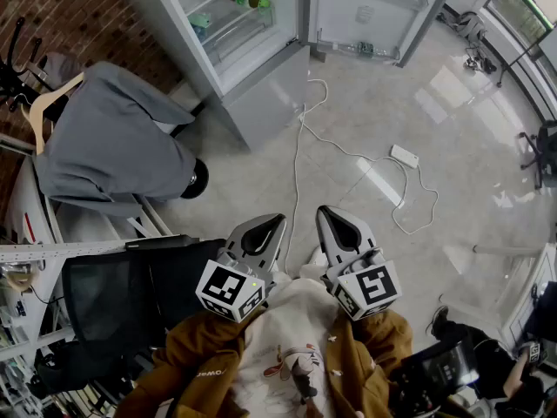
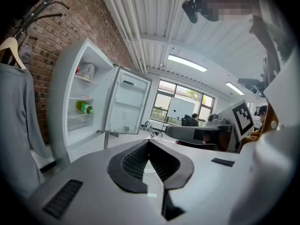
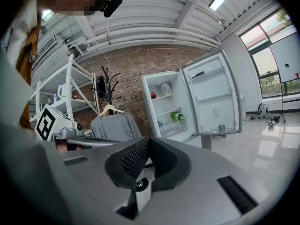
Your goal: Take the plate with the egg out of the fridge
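Fridge (image 3: 169, 108) upper shelves (image 2: 85, 79) show in gripper views only.

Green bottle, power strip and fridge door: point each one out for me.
green bottle (image 3: 177, 116), right gripper view, middle of its body.
power strip (image 1: 405, 156), head view, middle of its white casing.
fridge door (image 3: 213, 100), right gripper view, its open inner panel.

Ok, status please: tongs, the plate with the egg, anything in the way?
Both shut and empty, left tongs and right tongs. The fridge stands open across the floor; plate not made out. White cable and power strip lie between.
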`<action>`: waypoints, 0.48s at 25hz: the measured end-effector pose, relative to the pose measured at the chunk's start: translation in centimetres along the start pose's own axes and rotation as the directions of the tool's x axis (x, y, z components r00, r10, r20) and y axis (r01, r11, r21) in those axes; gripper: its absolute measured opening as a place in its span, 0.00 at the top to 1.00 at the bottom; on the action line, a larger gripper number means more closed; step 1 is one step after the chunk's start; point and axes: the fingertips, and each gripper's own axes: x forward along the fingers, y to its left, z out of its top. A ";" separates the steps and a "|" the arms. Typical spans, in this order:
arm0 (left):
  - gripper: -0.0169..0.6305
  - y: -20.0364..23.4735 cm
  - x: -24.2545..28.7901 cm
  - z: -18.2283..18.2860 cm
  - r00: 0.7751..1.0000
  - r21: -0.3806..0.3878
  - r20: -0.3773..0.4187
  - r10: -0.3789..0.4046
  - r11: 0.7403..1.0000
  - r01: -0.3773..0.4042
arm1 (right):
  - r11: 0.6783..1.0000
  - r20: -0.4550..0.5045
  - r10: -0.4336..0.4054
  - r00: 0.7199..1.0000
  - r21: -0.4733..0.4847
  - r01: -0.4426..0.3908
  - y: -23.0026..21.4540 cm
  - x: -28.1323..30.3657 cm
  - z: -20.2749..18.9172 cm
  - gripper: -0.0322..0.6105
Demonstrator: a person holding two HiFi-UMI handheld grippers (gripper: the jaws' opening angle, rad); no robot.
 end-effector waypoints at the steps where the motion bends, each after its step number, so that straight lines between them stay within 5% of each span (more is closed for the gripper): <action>1: 0.96 0.0 0.0 -0.1 1.000 -0.002 -0.002 0.000 1.000 0.000 | 1.000 0.003 0.002 1.000 -0.002 -0.002 0.0 -0.1 0.0 0.94; 12: 0.96 -1.1 0.4 -0.5 1.000 -0.005 -0.016 0.007 1.000 -0.007 | 0.996 0.041 0.019 0.999 0.084 -0.022 -1.3 -1.3 0.0 0.94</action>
